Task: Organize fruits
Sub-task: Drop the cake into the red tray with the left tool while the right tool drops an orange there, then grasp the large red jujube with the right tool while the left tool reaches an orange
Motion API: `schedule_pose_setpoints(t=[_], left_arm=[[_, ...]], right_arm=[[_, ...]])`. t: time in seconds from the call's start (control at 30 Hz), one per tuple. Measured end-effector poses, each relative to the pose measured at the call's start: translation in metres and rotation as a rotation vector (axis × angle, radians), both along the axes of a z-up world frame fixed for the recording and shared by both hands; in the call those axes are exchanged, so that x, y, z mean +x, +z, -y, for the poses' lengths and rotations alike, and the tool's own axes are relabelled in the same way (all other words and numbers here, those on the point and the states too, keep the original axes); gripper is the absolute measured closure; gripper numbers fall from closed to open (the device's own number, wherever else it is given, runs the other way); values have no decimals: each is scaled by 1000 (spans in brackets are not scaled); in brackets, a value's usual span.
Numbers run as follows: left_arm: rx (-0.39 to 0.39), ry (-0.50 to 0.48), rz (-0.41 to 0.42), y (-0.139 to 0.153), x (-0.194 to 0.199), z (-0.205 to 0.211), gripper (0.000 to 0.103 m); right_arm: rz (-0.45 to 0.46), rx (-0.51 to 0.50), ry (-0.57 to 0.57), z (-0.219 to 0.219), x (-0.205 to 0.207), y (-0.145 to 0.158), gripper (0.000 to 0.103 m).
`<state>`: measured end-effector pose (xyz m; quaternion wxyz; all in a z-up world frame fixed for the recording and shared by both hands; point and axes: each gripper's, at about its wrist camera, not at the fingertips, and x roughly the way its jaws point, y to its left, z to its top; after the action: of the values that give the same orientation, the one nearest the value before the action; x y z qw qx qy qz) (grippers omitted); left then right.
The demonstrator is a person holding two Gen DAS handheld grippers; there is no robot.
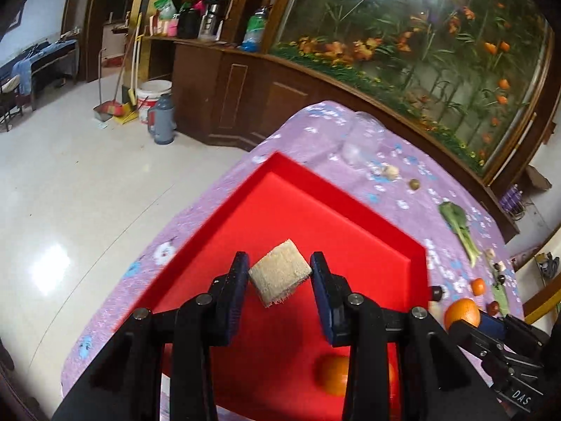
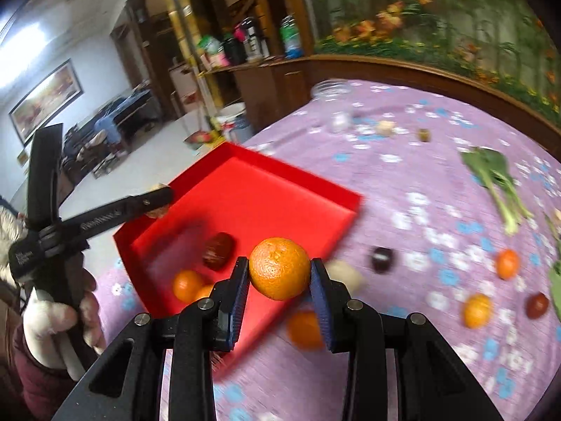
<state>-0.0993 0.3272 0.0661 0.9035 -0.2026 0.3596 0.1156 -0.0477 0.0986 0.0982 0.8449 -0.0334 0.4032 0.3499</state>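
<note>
In the left wrist view my left gripper point(image 1: 279, 265) is shut on a beige, fibrous cube point(image 1: 280, 277) and holds it above the red tray point(image 1: 315, 217). An orange point(image 1: 333, 375) lies in the tray below it. At the lower right, my right gripper point(image 1: 471, 321) carries another orange point(image 1: 461, 310). The right wrist view shows the right gripper point(image 2: 279, 263) shut on that orange point(image 2: 279, 268), just over the near edge of the red tray point(image 2: 245, 193). A dark red date point(image 2: 219, 249) and two oranges point(image 2: 187, 284) lie in the tray. My left gripper point(image 2: 159, 201) hangs over the tray's left side.
On the purple flowered cloth point(image 2: 403, 193) lie loose oranges point(image 2: 507, 263), point(image 2: 477, 310), dark dates point(image 2: 382, 259), point(image 2: 537, 305), a leafy green point(image 2: 498, 182) and a clear glass dish point(image 2: 329, 87). A gloved hand point(image 2: 52, 315) grips the left tool. The table's left edge drops to the tiled floor point(image 1: 87, 193).
</note>
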Motion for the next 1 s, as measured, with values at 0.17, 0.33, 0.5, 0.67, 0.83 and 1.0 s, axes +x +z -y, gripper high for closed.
schedule_pose_setpoints(t=[0.17, 0.33, 0.5, 0.67, 0.83, 1.0], left_arm=[[21, 8, -43, -17, 5, -10, 68], [17, 4, -72, -24, 8, -16, 68], [12, 6, -75, -24, 7, -16, 66], [23, 8, -56, -15, 4, -12, 48], [29, 14, -24, 1, -5, -6, 45], [27, 20, 17, 22, -17, 3, 40]], right_arm=[[-20, -56, 45, -48, 13, -21, 65], [-63, -88, 50, -71, 28, -43, 65], [-68, -103, 39, -74, 32, -49, 64], [-77, -97, 27, -72, 33, -47, 61], [-39, -70, 17, -63, 21, -32, 49], [-6, -42, -9, -42, 7, -15, 49]])
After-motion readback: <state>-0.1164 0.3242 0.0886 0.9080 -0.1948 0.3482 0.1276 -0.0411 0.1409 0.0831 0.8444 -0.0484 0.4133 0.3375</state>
